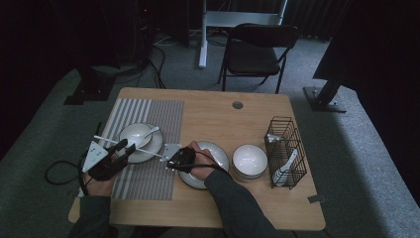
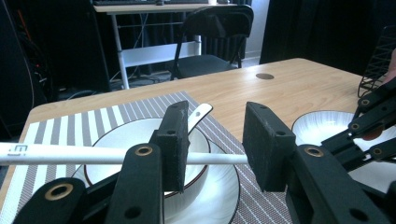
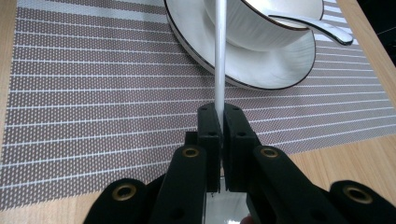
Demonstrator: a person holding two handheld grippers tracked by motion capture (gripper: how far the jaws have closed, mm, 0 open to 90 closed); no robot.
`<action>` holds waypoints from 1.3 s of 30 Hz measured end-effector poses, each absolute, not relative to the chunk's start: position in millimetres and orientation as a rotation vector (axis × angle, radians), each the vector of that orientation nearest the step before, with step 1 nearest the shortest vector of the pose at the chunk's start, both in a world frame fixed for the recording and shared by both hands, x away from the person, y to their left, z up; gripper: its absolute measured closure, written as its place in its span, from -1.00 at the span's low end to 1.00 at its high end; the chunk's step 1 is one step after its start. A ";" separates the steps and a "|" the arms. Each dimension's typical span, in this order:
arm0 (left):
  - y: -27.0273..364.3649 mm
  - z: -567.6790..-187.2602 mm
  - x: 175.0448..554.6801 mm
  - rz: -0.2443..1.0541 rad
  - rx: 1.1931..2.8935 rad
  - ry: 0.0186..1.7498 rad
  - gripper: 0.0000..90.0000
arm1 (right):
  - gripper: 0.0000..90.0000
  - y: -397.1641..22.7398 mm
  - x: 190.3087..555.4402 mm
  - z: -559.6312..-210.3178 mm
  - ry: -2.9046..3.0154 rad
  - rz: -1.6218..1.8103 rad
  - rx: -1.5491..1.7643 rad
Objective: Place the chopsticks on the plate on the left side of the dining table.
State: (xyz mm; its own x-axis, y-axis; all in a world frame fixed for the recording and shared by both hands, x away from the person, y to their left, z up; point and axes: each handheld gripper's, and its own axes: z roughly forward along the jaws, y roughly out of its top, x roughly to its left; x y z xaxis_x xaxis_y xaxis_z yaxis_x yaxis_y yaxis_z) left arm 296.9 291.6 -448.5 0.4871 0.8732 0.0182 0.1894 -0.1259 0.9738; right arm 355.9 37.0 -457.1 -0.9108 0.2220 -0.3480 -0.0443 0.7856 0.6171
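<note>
My right gripper (image 3: 219,122) clenches the chopstick (image 3: 219,51) over the bowl (image 1: 134,134), at ten o'clock; my left gripper (image 2: 215,140) gapes around it, seemingly untouching. Next: close left.

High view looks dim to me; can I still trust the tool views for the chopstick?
High view: dark and soft all round, the table alone lit. Left gripper view: brighter, the white chopstick sharp, the near jaws slightly soft, glare on the bowl. Right gripper view: evenly lit, sharp on the placemat; the right tool is clamped on the chopstick.
</note>
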 end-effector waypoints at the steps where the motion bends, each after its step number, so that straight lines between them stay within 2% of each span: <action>1: 292.2 -448.7 296.6 0.768 1.615 0.937 0.37 | 0.94 37.7 356.5 -457.8 2.572 0.899 0.136; 39: 308.6 -450.9 289.7 0.779 1.552 0.978 0.37 | 0.92 65.5 382.1 -479.2 2.691 0.822 0.128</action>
State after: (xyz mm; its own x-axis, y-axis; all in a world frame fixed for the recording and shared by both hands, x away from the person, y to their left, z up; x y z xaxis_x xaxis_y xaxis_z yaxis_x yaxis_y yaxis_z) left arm 289.7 308.6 -450.9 0.4451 0.8953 -0.0183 0.1819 -0.0704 0.9808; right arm 382.1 65.5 -479.2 -0.9437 0.1777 -0.2791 -0.0084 0.8303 0.5573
